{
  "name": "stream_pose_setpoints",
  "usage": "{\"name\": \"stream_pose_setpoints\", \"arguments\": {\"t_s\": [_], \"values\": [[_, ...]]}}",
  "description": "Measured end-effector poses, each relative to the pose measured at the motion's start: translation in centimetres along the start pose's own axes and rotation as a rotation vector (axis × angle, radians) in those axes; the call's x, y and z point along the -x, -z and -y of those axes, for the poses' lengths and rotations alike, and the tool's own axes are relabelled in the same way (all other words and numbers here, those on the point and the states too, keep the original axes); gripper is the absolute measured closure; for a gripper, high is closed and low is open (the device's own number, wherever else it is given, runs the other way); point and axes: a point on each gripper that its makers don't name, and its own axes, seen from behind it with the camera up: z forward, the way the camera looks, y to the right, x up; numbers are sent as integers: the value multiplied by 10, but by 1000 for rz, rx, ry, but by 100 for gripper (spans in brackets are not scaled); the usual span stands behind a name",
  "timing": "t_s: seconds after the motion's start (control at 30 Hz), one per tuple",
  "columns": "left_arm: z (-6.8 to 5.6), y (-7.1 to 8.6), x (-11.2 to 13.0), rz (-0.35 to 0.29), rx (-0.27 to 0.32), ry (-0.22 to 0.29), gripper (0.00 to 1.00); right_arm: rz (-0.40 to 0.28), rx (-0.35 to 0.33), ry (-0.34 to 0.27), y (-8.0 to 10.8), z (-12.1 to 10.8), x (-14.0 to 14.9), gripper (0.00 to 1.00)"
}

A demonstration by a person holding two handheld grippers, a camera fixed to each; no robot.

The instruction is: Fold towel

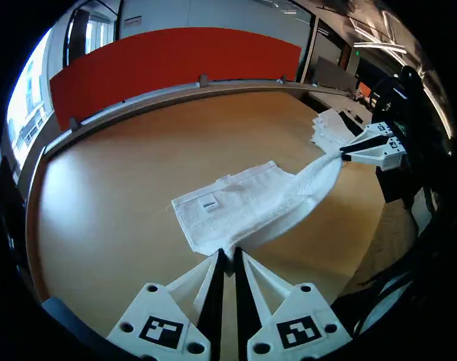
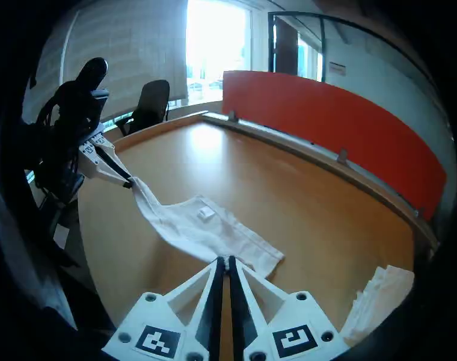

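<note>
A: L gripper [image 1: 228, 251] pose?
B: Held low over the counter [image 1: 126, 180], fingers pressed together on the near edge of the towel [image 1: 252, 204].
A: R gripper [image 1: 344, 155]?
B: Raised by the counter's edge, clamped on a towel corner, which is lifted off the wood.
A: Towel itself?
B: White, w/ a small tag. Mid part is laid on the counter, stretched btw. both grippers.

A broad wooden table [image 1: 108, 198] with a rounded edge spreads out in front of me. A long red partition [image 1: 168, 60] runs along its far side. Bright daylight pours through a window [image 2: 216, 42] beside a pale blind [image 2: 132, 54], with a black office chair [image 2: 151, 102] just below. Strip lights [image 1: 373, 45] glow on the ceiling.
</note>
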Motion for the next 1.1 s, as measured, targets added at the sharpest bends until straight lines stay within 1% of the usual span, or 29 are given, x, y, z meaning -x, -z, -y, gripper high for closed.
{"name": "stream_pose_setpoints", "arguments": {"t_s": [0.27,0.47,0.7,0.9,1.1], "values": [[7,-15,-5,7,-5,3,88,30,12,6,-14,-12,4,94],[18,-33,-9,17,-10,18,88,60,17,9,-27,-21,9,93],[30,-54,-12,34,-16,22,88,82,18,2,-44,-32,14,93],[35,-69,-10,45,-17,20,88,103,19,-11,-57,-38,22,94],[36,-80,-7,57,-10,13,88,121,15,-25,-64,-41,31,94]]}}
